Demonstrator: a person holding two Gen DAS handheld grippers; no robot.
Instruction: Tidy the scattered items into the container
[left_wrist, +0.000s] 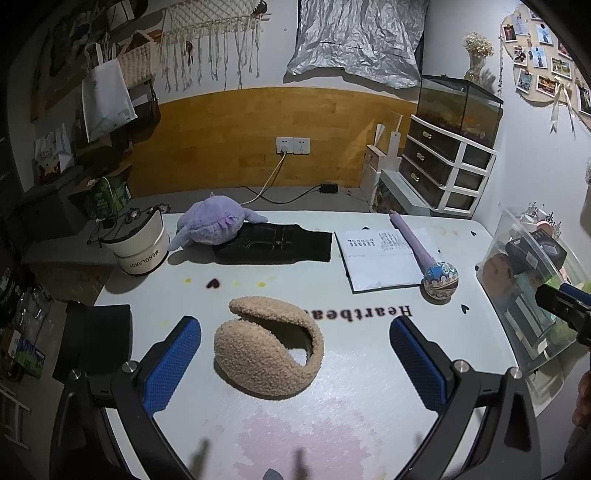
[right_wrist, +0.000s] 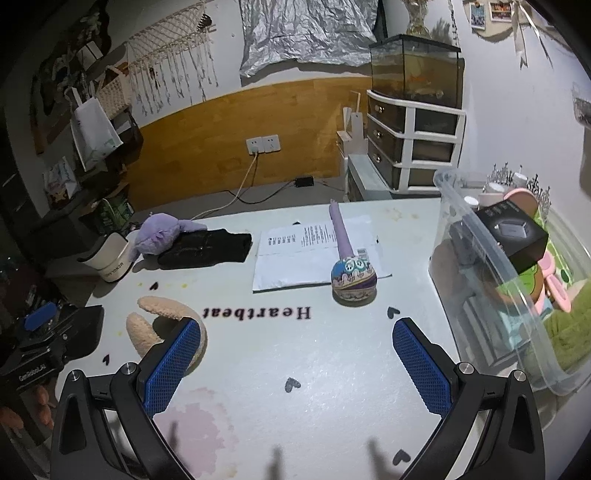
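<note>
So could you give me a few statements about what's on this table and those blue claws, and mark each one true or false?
1. The left claw is open around the tan earmuffs. True.
2. The purple plush toy sits inside the clear bin. False: it lies on the table, partly on dark folded clothing.
3. The purple massage hammer lies across an open booklet. True.
4. The right claw grips the hammer. False: it is open and holds nothing.
</note>
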